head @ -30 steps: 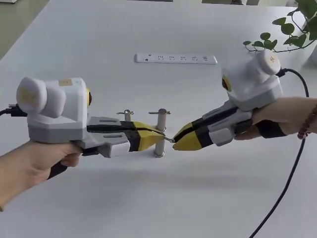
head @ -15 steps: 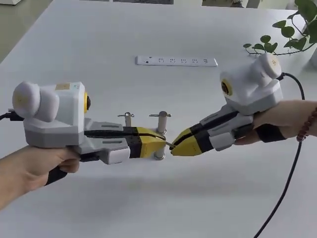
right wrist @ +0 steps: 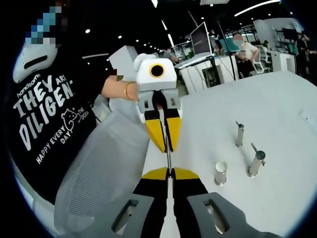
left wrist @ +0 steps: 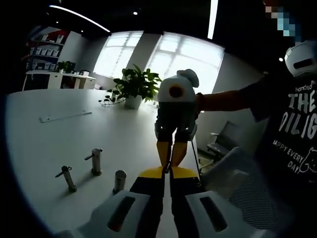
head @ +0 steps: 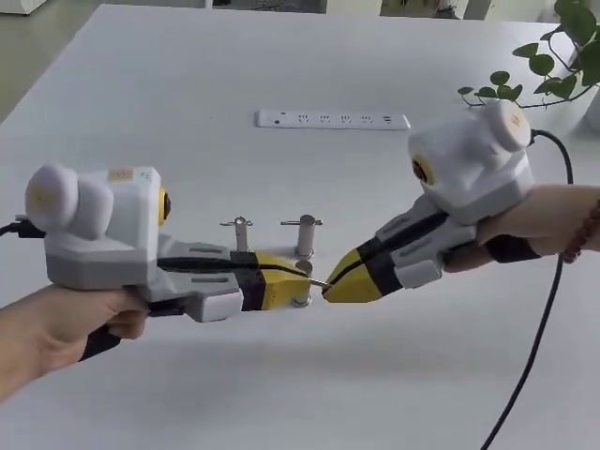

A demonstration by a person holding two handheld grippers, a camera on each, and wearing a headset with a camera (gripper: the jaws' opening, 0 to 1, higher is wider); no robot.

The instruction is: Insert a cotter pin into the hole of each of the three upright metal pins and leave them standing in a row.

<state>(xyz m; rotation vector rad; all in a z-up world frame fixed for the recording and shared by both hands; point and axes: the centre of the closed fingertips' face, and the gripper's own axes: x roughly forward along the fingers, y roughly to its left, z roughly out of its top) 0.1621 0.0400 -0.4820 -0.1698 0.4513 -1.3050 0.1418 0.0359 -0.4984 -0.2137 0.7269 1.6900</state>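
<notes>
Three upright metal pins stand on the white table point(head: 281, 375). The far left pin point(head: 242, 232) and the far right pin point(head: 306, 235) each carry a cotter pin through the top. The near pin point(head: 300, 299) is mostly hidden behind my left gripper point(head: 312, 277); its bare top shows in the right gripper view point(right wrist: 220, 173). A loose cotter pin point(right wrist: 166, 136) runs from the left gripper's shut jaws to my right gripper point(head: 328, 284), which is shut on its other end. The two grippers meet tip to tip just in front of the near pin.
A white power strip point(head: 333, 119) lies further back on the table. A potted plant point(head: 553, 56) stands at the back right. The right gripper's black cable point(head: 539, 347) trails over the table's right side.
Both grippers stay tip to tip on the cotter pin and have sunk slightly in front of the near pin. The head camera has tilted a little.
</notes>
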